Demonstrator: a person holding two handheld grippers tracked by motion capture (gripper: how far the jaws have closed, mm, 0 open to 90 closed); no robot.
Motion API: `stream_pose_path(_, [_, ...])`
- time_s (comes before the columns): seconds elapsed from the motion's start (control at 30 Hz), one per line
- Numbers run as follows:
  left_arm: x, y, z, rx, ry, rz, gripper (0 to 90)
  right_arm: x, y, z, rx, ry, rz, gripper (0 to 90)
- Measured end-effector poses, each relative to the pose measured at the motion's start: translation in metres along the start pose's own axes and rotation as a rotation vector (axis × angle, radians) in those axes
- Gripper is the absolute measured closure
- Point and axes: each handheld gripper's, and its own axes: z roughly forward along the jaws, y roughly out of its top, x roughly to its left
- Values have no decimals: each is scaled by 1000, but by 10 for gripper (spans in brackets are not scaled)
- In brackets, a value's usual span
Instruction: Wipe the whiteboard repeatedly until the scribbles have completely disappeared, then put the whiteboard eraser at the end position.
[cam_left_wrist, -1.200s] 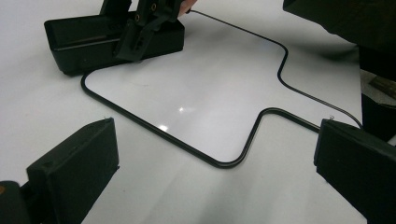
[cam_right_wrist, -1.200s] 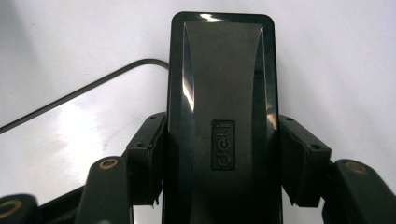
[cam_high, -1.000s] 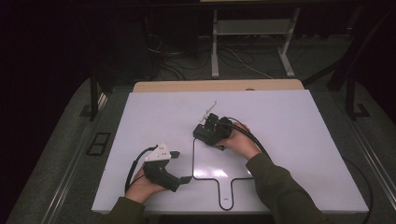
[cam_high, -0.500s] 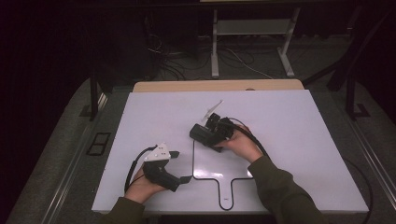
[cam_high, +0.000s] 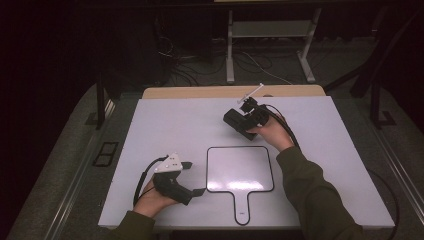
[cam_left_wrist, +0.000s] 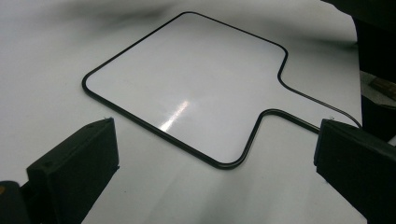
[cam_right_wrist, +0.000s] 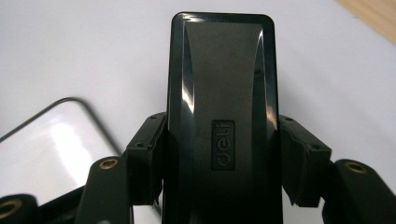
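Black rectangular block marked "deli", seemingly a whiteboard eraser, sits clamped between the jaws of the right gripper, which we see raised over the far right part of the table, beyond the board. White rectangular tabletop takes up most of the high view, with a strip of pale wood showing along its far edge. Around it we note a dark room, grey carpeted floor, loose cables on the ground behind, and a light metal stand at the back. Small white paddle-shaped whiteboard with a thin black rim and a short handle lies flat near the front middle, handle toward the person. Left gripper rests low at the board's left edge, its jaws spread wide with nothing between them; in the left gripper view the board lies just ahead of them. Green sleeves come in from the bottom. We see a thin white rod sticking up from the right gripper. Its cable loops past the right hand.
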Motion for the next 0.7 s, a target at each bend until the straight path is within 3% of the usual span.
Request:
stream_pose_path(0.27, [1, 0, -1, -1, 2, 0, 0, -21, 8, 18, 5, -3, 34, 387])
stream_pose_path(0.5, [1, 0, -2, -1, 2, -1, 0, -22, 9, 41, 38, -8, 31, 387])
stream_pose_path(0.7, [1, -1, -2, -2, 1, -4, 0, -23, 7, 49, 51, -13, 22, 386])
